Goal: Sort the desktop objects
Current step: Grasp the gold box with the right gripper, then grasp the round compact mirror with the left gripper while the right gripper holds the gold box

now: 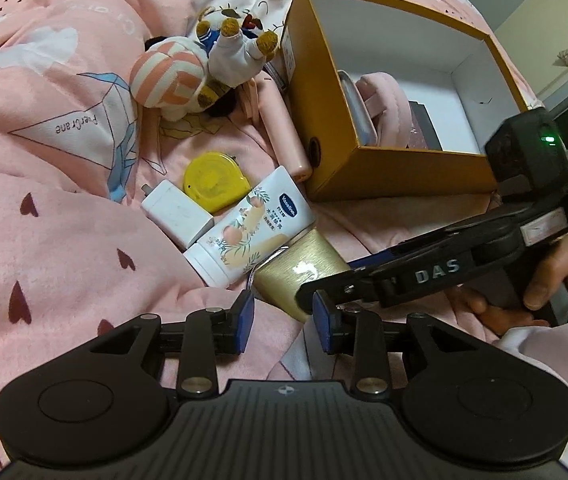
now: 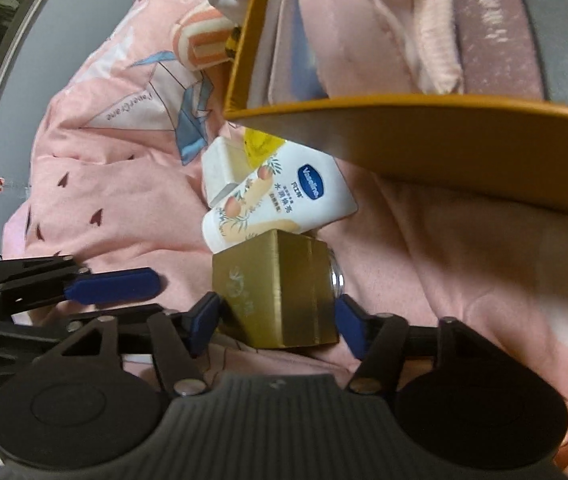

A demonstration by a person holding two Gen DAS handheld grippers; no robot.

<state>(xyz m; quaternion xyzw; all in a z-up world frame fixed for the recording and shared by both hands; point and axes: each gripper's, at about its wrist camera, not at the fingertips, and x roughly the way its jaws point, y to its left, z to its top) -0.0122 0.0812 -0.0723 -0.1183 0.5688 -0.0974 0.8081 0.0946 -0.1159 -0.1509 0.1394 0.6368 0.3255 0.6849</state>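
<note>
The right tool (image 2: 276,322) is reaching low over the bed, its blue pads spread wide on either side of a gold box (image 2: 276,292) — the box is lying between them, and I cannot tell whether either pad is actually touching it. The left tool (image 1: 282,326) is hanging just beside it, jaws partly open and holding nothing, with pink bedding showing in the gap.

Leaning against the top of the gold box is a white Vaseline tube (image 1: 252,226), and pressing against that tube are a white charger (image 1: 176,210) and a yellow tape measure (image 1: 214,182). Further out, a pink stick-shaped case (image 1: 284,136) is lying along the wall of an orange cardboard box (image 1: 383,172), which is standing open and already holding pink cloth and some darker items. Its near wall is looming right over the right tool's path. Beyond it, a plush toy (image 1: 204,68) is sprawling on the pink quilt (image 1: 44,220).
</note>
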